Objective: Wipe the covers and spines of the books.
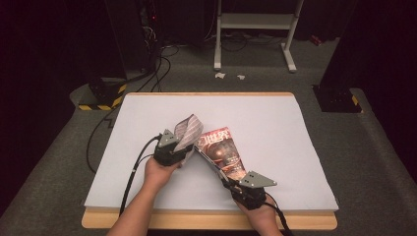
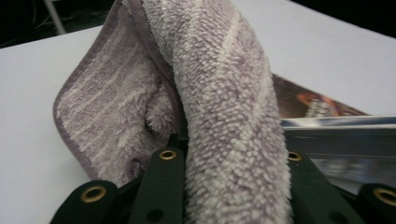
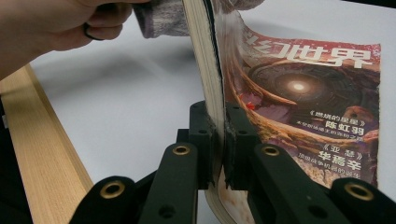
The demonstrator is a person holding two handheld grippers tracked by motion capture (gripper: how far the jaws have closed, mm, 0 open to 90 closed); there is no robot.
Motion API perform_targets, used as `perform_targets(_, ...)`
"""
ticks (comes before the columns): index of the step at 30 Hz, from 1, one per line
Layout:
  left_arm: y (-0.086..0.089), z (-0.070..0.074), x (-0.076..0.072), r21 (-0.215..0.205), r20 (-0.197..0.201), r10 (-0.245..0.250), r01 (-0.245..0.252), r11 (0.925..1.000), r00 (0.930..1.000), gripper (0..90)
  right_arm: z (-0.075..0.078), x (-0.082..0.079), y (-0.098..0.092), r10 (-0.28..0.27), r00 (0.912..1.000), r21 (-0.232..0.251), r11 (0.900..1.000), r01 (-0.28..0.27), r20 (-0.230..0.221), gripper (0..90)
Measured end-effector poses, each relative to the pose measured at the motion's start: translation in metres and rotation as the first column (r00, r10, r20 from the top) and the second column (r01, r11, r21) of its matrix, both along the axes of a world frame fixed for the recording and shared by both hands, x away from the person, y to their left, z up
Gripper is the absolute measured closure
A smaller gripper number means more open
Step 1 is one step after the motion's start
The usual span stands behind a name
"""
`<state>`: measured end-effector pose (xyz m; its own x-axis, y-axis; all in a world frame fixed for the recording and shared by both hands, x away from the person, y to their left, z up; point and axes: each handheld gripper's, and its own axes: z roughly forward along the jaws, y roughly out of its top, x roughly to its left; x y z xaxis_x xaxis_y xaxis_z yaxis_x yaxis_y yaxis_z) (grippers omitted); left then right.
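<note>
A fluffy grey-lilac striped towel [image 1: 189, 129] is pinched in my left gripper [image 1: 183, 150], which is shut on it. In the left gripper view the towel [image 2: 224, 107] rises thick between the black jaws and folds over to the left. My right gripper [image 1: 235, 186] is shut on the edge of a magazine [image 1: 223, 152] with a reddish illustrated cover, holding it tilted up off the white table [image 1: 275, 128]. In the right gripper view the magazine [image 3: 299, 93] stands edge-on between the fingers [image 3: 240, 140]. The towel touches the magazine's far corner.
The white sheet covers a wooden board whose edge [image 1: 206, 220] shows at the front. A hand [image 3: 56, 28] holding the left gripper shows at the upper left of the right gripper view. Cables [image 1: 147, 73] and a white stand [image 1: 255, 29] lie beyond the table.
</note>
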<state>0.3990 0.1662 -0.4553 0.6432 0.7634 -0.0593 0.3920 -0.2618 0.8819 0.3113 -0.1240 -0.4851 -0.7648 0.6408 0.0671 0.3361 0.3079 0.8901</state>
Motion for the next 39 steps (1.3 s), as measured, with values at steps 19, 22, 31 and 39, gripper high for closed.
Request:
perform_targets(19,-0.039,0.031,-0.064,-0.048,0.094,-0.206,0.211,0.9763,0.9741,73.0,-0.002,0.001,0.000,-0.001,1.0000,0.005,1.000,0.001,-0.005,83.9)
perform_targets(22,-0.043,0.036,-0.067,-0.053,0.102,-0.223,0.229,0.9721,0.9695,72.9,-0.002,0.001,0.001,-0.001,1.0000,0.005,1.000,0.001,-0.005,83.9)
perform_targets(31,-0.050,0.046,-0.070,-0.076,0.122,-0.240,0.250,0.9652,0.9631,72.7,-0.003,0.001,0.002,0.002,1.0000,0.000,1.000,-0.002,0.000,83.8)
perform_targets(39,-0.050,0.036,-0.057,-0.034,0.107,-0.206,0.211,0.9769,0.9726,72.7,-0.004,0.002,0.002,0.000,1.0000,-0.002,1.000,0.000,-0.009,83.9)
